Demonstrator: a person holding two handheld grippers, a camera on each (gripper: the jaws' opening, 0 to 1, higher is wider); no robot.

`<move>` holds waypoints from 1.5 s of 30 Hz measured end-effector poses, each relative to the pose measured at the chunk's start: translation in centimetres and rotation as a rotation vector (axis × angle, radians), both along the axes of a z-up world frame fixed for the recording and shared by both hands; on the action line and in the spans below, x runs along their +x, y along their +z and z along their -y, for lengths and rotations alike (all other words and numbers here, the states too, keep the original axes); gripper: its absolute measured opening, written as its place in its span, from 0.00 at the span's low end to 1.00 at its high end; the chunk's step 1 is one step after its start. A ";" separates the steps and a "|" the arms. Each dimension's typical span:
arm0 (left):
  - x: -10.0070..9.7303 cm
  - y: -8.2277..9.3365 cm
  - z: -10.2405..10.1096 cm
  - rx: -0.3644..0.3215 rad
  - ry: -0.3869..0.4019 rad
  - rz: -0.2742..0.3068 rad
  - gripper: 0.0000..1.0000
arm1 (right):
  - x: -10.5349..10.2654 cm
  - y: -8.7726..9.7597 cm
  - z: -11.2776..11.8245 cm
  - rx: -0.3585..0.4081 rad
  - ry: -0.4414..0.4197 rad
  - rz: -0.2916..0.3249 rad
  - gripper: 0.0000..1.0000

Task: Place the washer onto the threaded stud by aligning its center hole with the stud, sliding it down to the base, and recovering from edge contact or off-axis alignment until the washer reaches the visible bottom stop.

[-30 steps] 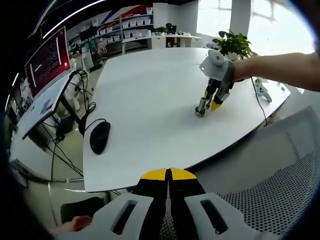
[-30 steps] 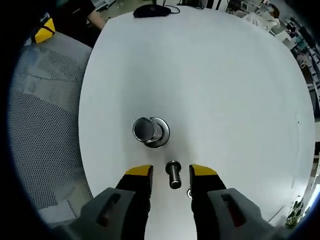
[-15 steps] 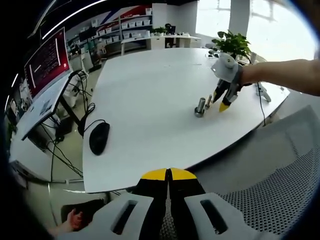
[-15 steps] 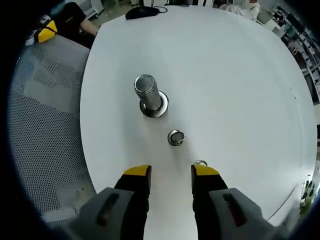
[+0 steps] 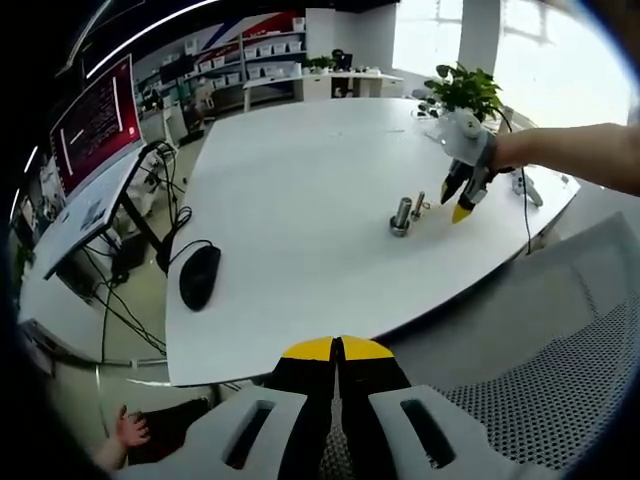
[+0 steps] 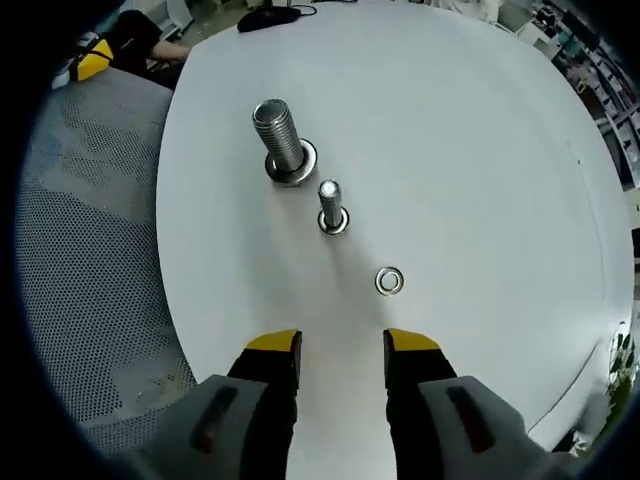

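Washer (image 5: 425,207) by studs — too small to make out.

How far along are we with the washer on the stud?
Nothing looks done: the washer lies flat on the table, apart from the small threaded stud and the large bolt, both upright. Nothing is in hand: the right gripper is open and empty. Left to do: grasp the washer, align its hole, slide it down.

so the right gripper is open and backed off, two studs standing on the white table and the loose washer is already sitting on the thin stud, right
Not quite. The right gripper view shows the loose washer lying flat on the white table, apart from the thin stud, not on it. The rest holds: the right gripper is open and backed off, and the thick stud and the thin one both stand upright.
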State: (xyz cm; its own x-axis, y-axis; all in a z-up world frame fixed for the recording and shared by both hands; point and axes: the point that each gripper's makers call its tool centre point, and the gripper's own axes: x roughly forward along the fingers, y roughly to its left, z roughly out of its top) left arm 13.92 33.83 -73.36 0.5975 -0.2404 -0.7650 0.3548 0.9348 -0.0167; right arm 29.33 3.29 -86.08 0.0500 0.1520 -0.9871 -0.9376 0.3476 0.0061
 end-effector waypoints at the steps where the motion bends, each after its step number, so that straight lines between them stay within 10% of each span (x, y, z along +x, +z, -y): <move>1: 0.0 0.0 0.0 0.000 0.000 0.000 0.00 | 0.1 -0.1 0.2 -0.002 -0.004 0.002 0.35; 45: 0.1 0.1 0.0 -0.003 -0.003 0.004 0.00 | 3.5 -0.7 -2.6 0.027 -0.059 0.033 0.25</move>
State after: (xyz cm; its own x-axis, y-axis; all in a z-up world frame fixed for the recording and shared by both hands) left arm 14.02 33.80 -73.30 0.5997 -0.2445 -0.7620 0.3580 0.9336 -0.0178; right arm 32.88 5.86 -86.73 0.0924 0.1746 -0.9803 -0.9154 0.4022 -0.0147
